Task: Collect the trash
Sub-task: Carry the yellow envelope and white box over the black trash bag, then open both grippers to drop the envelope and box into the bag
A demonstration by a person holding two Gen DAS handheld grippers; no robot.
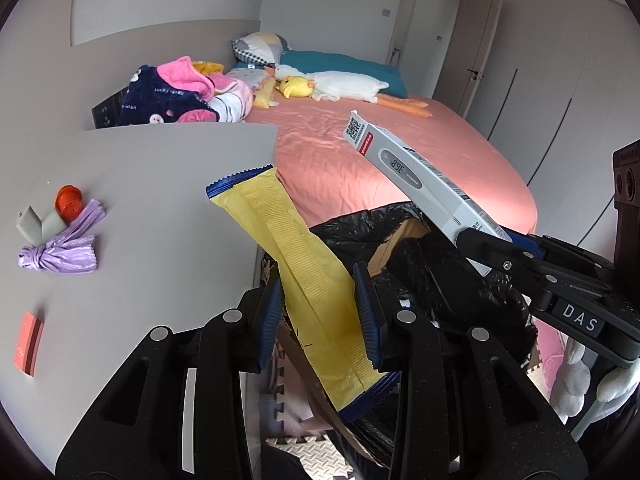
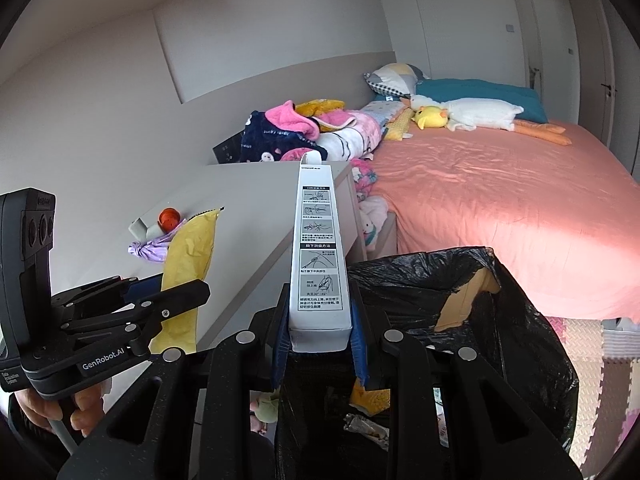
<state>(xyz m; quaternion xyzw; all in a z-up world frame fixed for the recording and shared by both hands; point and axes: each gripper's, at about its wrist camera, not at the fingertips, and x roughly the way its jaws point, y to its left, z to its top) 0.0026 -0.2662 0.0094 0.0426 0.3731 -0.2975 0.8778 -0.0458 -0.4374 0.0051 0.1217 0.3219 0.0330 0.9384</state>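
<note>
Two wrist views at one moment of trash collection in a bedroom. The left hand-held gripper was clenched on a long yellow wrapper with blue serrated ends, its blue pads pressing the wrapper's lower half from both sides; the wrapper rose tilted up and to the left, its upper end in front of the grey counter, its lower end above the floor mats. The right hand-held gripper grasped a slim white thermometer box by its lower end, the box standing nearly upright along the fingers, with printed instruction panels facing the camera. In the left wrist view the same box slanted up to the left over the bed, its face showing a thermometer picture and a code label.

Just beyond both grippers stood a bin lined with a black bag, its mouth open, a brown cardboard edge showing at the rim and scraps lying inside. The bin stood between the counter and the bed.

On the counter lay a knotted purple bag, an orange cap, a small grey folded piece and a red card. The pink-sheeted bed carried crumpled clothes, pillows and a plush goose. A person's fingers gripped the left gripper's handle.
</note>
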